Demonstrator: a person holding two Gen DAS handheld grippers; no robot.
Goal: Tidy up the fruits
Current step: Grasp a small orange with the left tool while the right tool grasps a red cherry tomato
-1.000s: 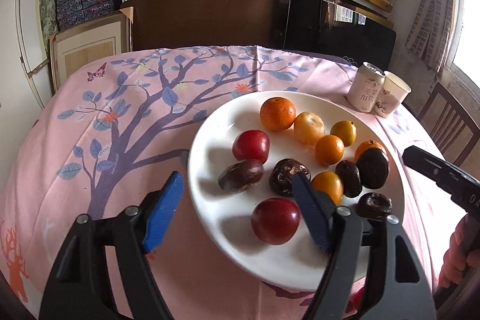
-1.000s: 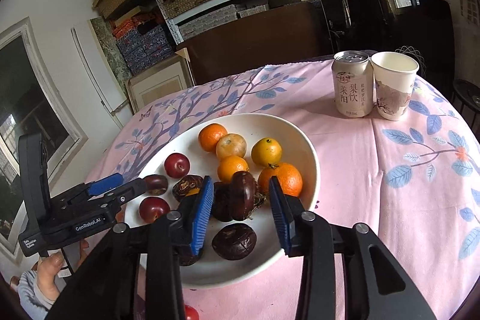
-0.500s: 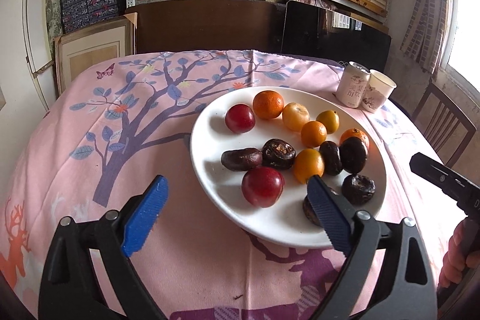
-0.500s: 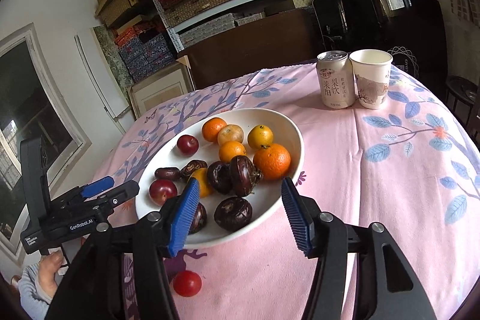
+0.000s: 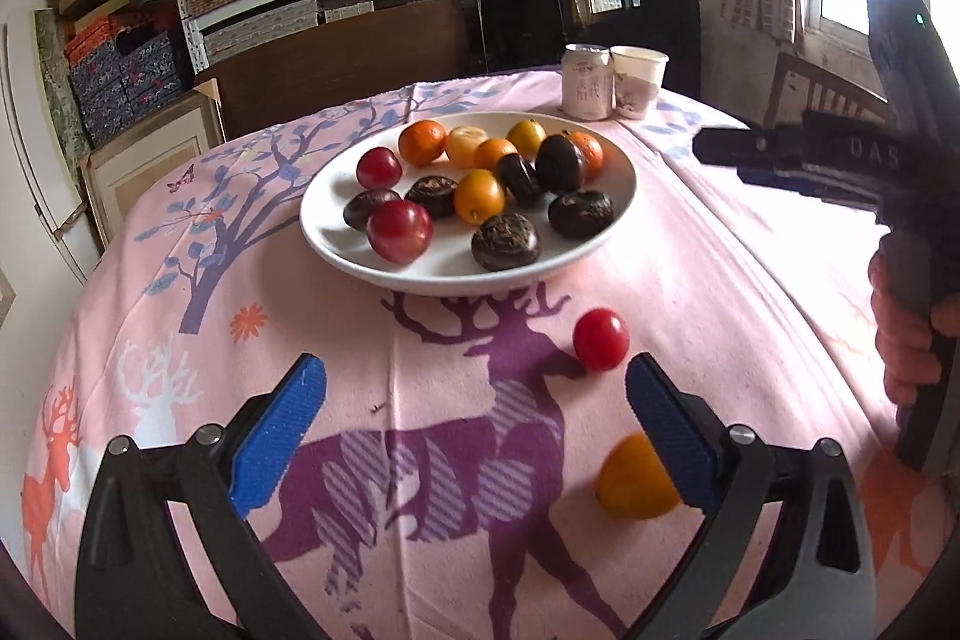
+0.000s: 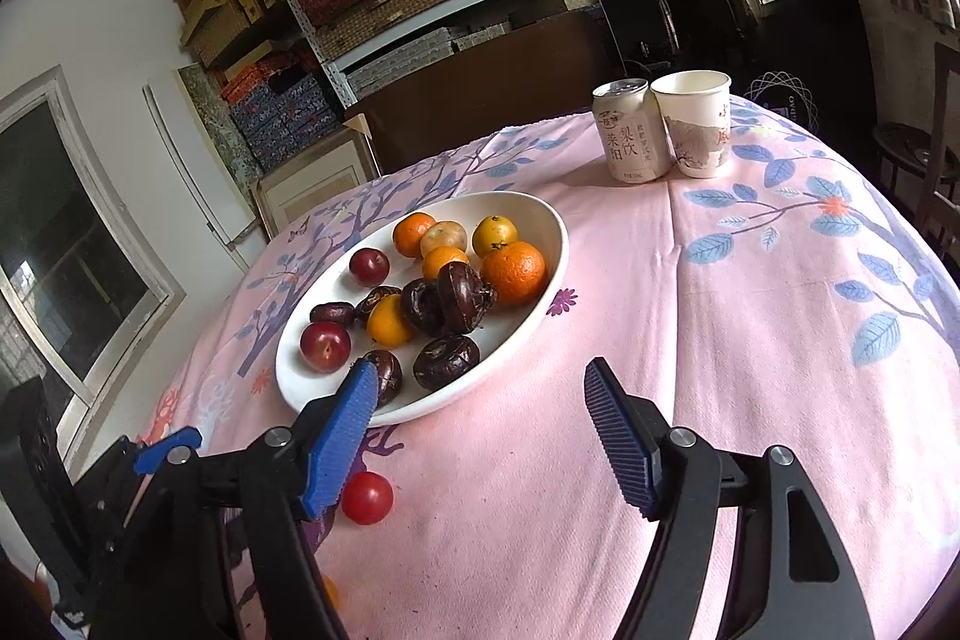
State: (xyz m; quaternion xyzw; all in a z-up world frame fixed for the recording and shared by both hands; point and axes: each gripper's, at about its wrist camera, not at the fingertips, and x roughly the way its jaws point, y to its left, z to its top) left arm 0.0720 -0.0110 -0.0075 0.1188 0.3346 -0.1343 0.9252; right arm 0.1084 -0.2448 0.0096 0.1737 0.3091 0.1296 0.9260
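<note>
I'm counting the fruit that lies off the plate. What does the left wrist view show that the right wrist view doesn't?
Only the left wrist view shows clearly the orange fruit on the tablecloth beside the left gripper, and the hand holding the right gripper.

Only the right wrist view shows the window at the left and the right gripper's open blue pads.

Both show the white plate of fruit, the loose red fruit near it, the drink can and the paper cup.

— Where's the fruit?
— Mostly heaped on the white plate (image 5: 336, 244): oranges (image 5: 422, 141), red plums (image 5: 399, 230), dark wrinkled fruits (image 5: 505, 242).
— Any loose?
— One small red fruit (image 5: 600, 339) and an orange one (image 5: 633, 484) lie on the worktop, near the plate's front rim.
</note>
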